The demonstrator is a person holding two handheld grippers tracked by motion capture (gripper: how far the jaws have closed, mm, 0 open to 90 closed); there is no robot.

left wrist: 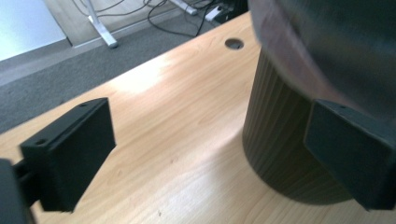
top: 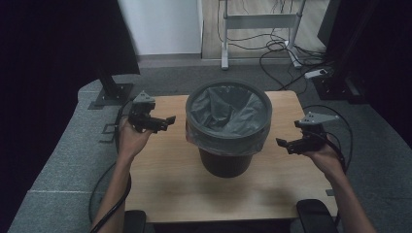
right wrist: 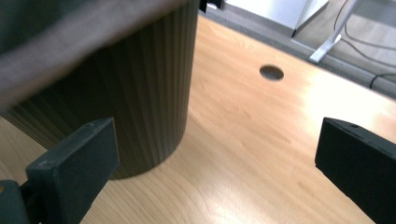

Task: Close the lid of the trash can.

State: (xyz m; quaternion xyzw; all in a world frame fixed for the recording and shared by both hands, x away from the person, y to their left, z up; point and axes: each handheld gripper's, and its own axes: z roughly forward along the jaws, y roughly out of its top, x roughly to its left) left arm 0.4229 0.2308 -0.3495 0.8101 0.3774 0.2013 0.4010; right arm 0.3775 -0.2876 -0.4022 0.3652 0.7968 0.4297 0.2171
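Black hand-held gripper (top: 170,120) — grey plate, trailing cable

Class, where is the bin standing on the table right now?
In the high view the bin stands at the middle of the table, toward its far edge, between the left gripper and the right gripper, touching neither.

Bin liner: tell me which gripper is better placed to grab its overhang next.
Probably left. The left gripper sits level with the liner overhang on the bin, jaws open; the right gripper hangs slightly lower and farther off.
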